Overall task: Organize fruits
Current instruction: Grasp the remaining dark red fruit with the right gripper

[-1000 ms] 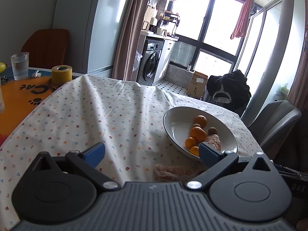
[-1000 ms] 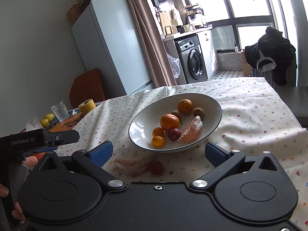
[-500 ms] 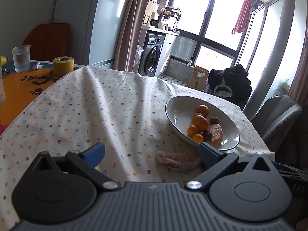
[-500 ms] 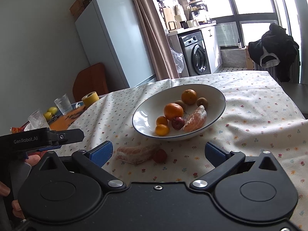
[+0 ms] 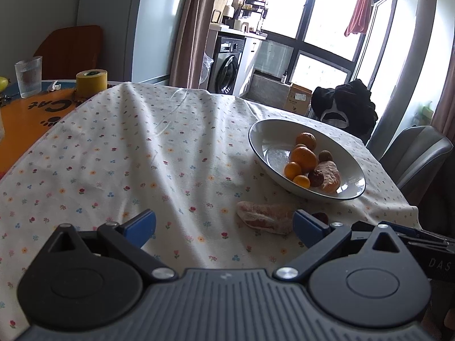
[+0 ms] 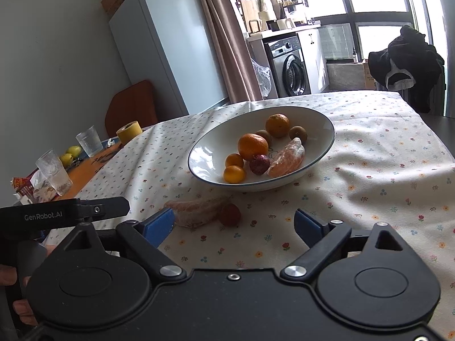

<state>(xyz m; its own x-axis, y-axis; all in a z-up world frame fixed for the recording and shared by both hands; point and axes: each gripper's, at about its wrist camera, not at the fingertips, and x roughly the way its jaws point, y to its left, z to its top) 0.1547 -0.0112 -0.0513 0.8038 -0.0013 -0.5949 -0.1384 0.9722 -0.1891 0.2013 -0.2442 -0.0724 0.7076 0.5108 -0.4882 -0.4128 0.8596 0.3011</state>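
A white bowl [image 5: 264, 137] [image 6: 207, 153] on the flowered tablecloth holds several oranges, small brown fruits, a dark red fruit and a peeled citrus segment [image 6: 285, 157]. In front of the bowl, on the cloth, lie another peeled citrus segment [image 5: 266, 217] [image 6: 197, 209] and a small red fruit [image 6: 229, 214] [image 5: 320, 216]. My left gripper [image 5: 224, 224] is open and empty, its right finger just beside the loose segment. My right gripper [image 6: 234, 224] is open and empty, with the segment and red fruit just beyond its fingertips.
A yellow tape roll [image 5: 91, 83], glasses [image 5: 28, 76] [image 6: 54, 172] and yellow fruits [image 6: 70, 153] sit on the orange table part at left. A grey chair [image 5: 418, 153] stands beyond the right table edge. The left handle [image 6: 62, 213] shows in the right wrist view.
Both grippers have pulled back and risen a little; the bowl and loose segment now sit farther ahead. Both stay open, and the fruits have not moved.
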